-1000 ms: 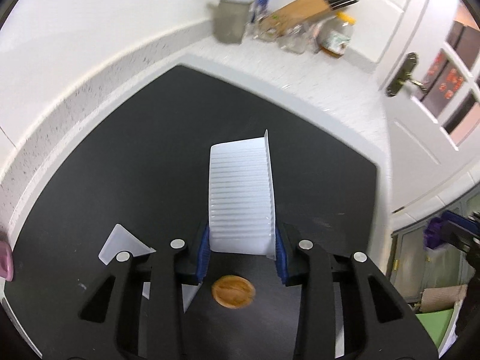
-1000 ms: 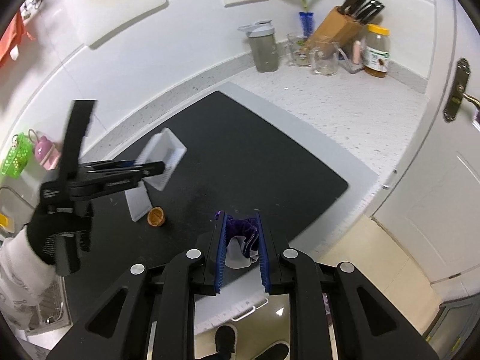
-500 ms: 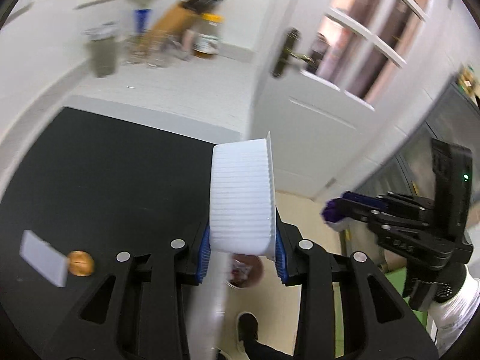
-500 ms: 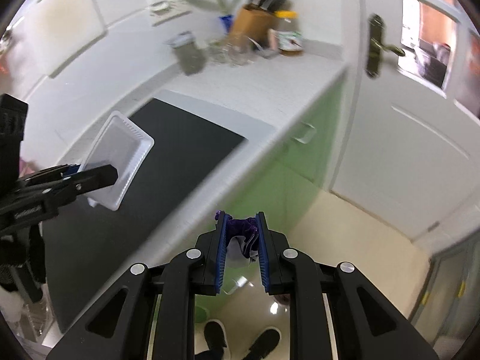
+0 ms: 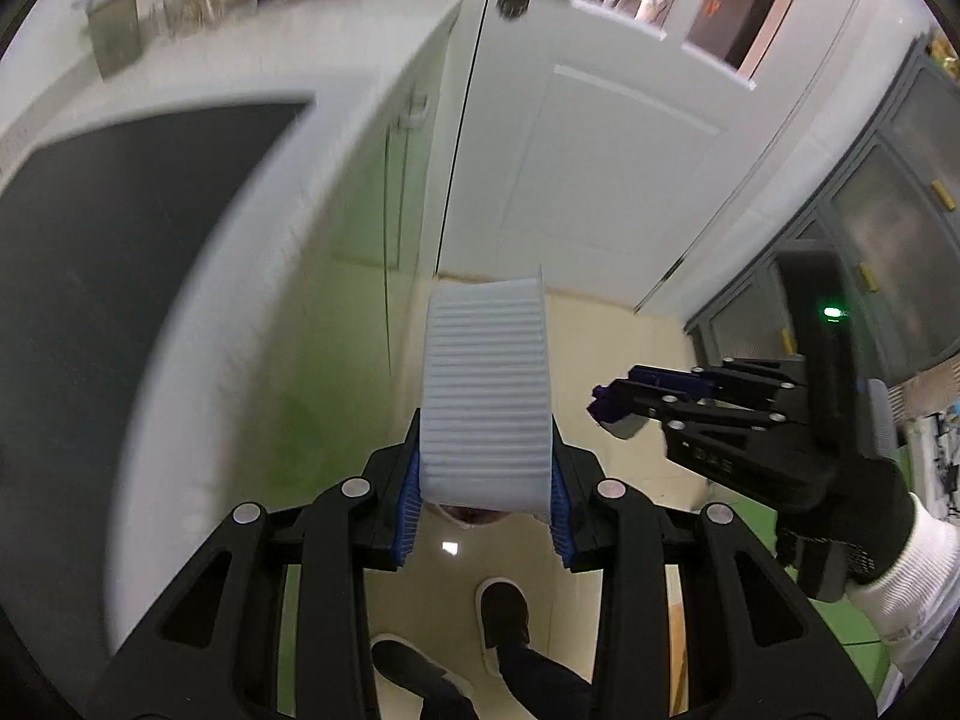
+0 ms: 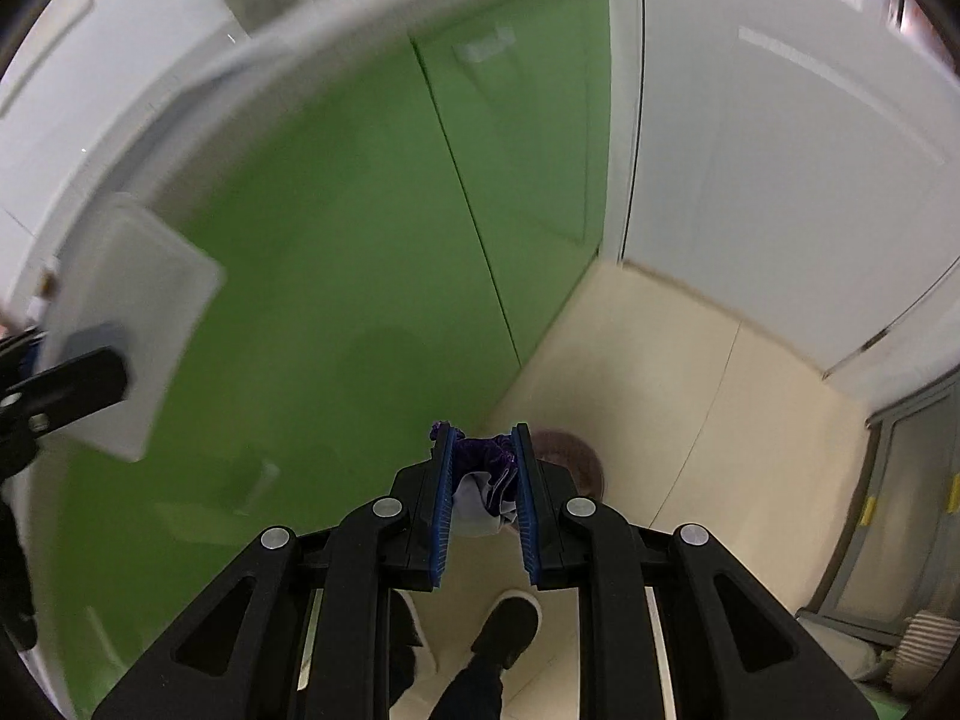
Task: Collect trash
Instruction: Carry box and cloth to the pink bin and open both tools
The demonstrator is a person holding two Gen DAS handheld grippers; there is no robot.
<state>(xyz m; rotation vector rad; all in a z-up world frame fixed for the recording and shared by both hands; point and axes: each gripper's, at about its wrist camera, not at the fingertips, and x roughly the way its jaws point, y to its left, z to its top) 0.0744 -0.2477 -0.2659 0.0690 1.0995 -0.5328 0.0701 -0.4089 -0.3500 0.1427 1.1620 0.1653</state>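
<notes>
My left gripper (image 5: 485, 468) is shut on a white ribbed plastic tray (image 5: 485, 396), held on edge over the floor beside the counter. The same tray (image 6: 129, 312) shows blurred at the left of the right wrist view, with the left gripper (image 6: 66, 384) on it. My right gripper (image 6: 481, 480) is shut on a crumpled purple and white wrapper (image 6: 483, 483). In the left wrist view the right gripper (image 5: 612, 414) hangs at the right with that wrapper (image 5: 615, 417), held by a gloved hand (image 5: 864, 516). A round brownish bin (image 6: 570, 459) lies on the floor just beyond the right fingertips, partly hidden.
Green cabinet fronts (image 6: 360, 252) fill the left. A white door (image 5: 600, 150) stands ahead and grey cupboards (image 5: 888, 240) to the right. The counter with its black mat (image 5: 108, 252) is at the left. The person's shoes (image 5: 504, 612) stand on the cream floor below.
Both grippers have swung off the counter and sunk toward the floor, each keeping its load. The black mat has slid out to the left and the floor and cabinet fronts have come into view.
</notes>
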